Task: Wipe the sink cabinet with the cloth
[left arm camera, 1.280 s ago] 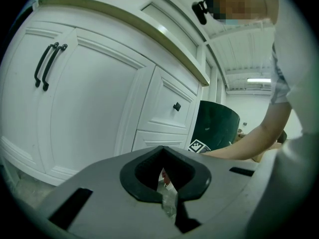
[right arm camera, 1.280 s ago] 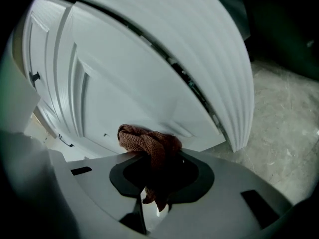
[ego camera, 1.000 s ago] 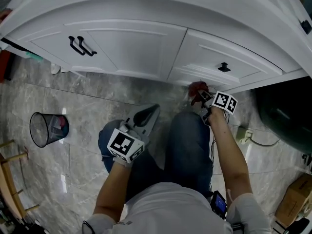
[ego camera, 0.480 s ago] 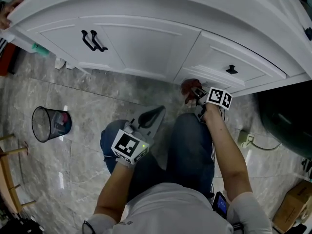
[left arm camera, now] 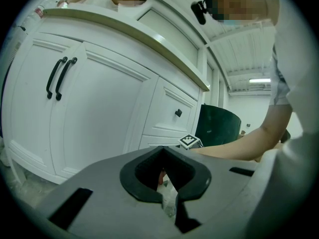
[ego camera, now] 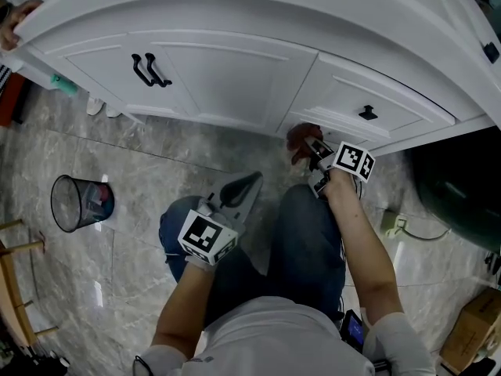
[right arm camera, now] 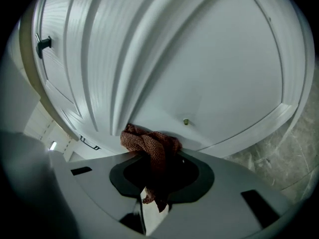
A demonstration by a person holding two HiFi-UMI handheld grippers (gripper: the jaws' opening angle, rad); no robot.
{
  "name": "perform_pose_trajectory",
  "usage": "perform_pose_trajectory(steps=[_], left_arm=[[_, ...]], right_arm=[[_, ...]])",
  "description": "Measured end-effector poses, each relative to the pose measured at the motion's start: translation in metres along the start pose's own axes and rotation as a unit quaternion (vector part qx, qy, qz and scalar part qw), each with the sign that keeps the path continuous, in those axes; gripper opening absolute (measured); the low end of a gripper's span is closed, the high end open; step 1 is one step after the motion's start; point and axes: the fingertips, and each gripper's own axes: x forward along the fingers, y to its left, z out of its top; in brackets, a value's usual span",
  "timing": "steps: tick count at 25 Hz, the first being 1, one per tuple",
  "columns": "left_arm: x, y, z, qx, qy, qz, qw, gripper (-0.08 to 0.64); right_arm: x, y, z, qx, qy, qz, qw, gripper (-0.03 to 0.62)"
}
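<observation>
Cloth point(right arm camera: 149, 146), soft, light and bunched, stays graspable by its middle, pinched in the right gripper point(right arm camera: 149, 185) against the sink cabinet's point(right arm camera: 209, 68) bottom edge; left gripper point(ego camera: 250, 180) is closed, empty.

I can read no words, numbers or brands anywhere; the only printed signs are black-and-white square markers point(ego camera: 205, 237) on my left gripper point(ego camera: 250, 181) and right gripper point(ego camera: 315, 153).
</observation>
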Motion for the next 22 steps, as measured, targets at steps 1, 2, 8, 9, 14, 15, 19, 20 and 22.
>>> perform_pose_trajectory(steps=[1, 2, 8, 9, 14, 15, 19, 20, 22], left_arm=[[0.001, 0.000, -0.001, -0.001, 0.000, -0.001, 1.0000, 0.011], [0.001, 0.000, -0.001, -0.003, -0.001, -0.001, 1.0000, 0.011], [0.012, 0.003, -0.004, -0.016, -0.003, -0.009, 0.9998, 0.011], [0.014, 0.002, -0.004, -0.021, -0.005, -0.011, 0.9997, 0.011], [0.025, -0.001, -0.008, -0.028, -0.005, -0.023, 0.9993, 0.011], [0.027, -0.001, -0.009, -0.028, -0.005, -0.025, 0.9993, 0.011], [0.035, 0.000, -0.010, -0.039, -0.008, -0.030, 0.9988, 0.011], [0.036, 0.000, -0.011, -0.044, -0.008, -0.030, 0.9986, 0.011], [0.039, 0.000, -0.011, -0.048, -0.009, -0.033, 0.9983, 0.011]], right_arm=[[-0.002, 0.004, 0.002, 0.001, -0.004, 0.004, 1.000, 0.098], [-0.004, 0.008, 0.004, 0.002, -0.008, 0.007, 1.000, 0.098], [-0.018, 0.016, 0.014, 0.018, -0.025, 0.021, 0.999, 0.097], [-0.022, 0.015, 0.016, 0.019, -0.029, 0.021, 0.999, 0.098], [-0.042, 0.008, 0.027, 0.033, -0.047, 0.016, 0.998, 0.098], [-0.047, 0.005, 0.029, 0.036, -0.051, 0.015, 0.998, 0.098], [-0.067, -0.009, 0.042, 0.044, -0.069, 0.011, 0.997, 0.097], [-0.072, -0.013, 0.045, 0.045, -0.072, 0.009, 0.996, 0.098], [-0.084, -0.021, 0.051, 0.047, -0.080, 0.003, 0.996, 0.097]])
